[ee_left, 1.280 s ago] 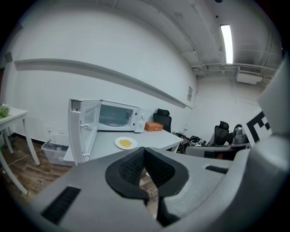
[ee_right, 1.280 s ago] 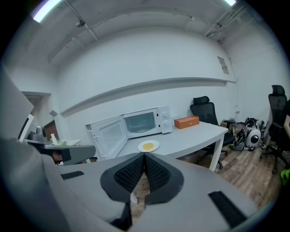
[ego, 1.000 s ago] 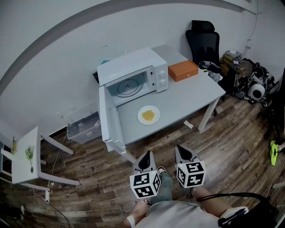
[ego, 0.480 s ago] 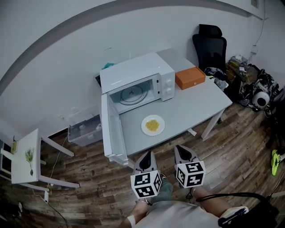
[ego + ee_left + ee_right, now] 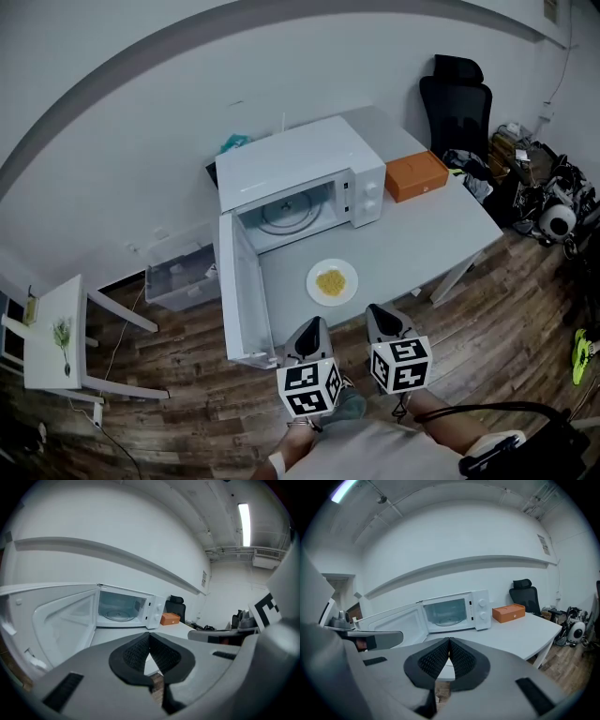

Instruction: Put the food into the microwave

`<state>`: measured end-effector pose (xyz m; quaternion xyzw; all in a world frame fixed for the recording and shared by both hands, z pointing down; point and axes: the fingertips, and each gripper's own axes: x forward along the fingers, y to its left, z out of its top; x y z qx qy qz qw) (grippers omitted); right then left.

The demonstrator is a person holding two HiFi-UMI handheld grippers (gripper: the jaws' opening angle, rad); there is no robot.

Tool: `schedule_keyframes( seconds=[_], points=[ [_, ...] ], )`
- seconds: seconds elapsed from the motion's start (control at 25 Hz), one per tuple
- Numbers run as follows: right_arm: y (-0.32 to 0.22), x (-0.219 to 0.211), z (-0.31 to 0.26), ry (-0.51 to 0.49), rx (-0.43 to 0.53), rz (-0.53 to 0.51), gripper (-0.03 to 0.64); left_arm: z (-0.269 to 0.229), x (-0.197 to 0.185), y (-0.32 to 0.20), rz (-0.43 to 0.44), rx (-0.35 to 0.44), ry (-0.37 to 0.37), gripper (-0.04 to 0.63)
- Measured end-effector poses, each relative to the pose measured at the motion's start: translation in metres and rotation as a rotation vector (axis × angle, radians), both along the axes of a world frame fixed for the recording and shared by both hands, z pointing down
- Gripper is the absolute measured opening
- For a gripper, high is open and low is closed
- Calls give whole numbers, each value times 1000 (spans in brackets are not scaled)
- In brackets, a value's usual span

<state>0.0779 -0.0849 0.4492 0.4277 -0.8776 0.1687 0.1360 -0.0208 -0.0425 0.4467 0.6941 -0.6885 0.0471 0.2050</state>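
- Both your grippers hang near you, short of the tabletop (image 5: 427,234). The left gripper (image 5: 312,326) and the right gripper (image 5: 380,315) each have their jaws clenched together with nothing between them.
- The plate (image 5: 332,281) of yellow food, perhaps noodles or grains, lies on the near part of the tabletop, just ahead of your grippers. It is in front of the microwave (image 5: 300,164) and apart from it.
- The microwave door (image 5: 242,300) stands swung open to the left of the plate and reaches toward you. A careless left-side approach could knock it.
- You will need to release the jaws first, or they will only push the plate.
- The plate is flat and shallow. Pinching one rim could tilt it and spill the food.
- Lift it high enough, or the plate may catch on the microwave's sill.
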Motion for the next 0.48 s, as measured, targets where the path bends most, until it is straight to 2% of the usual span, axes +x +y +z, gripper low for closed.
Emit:
schedule_keyframes(
  seconds=[0.48],
  points=[
    [-66,-35,-4,3,3,-36,17,0,-21,-64,-6,-2,5,2]
  ],
)
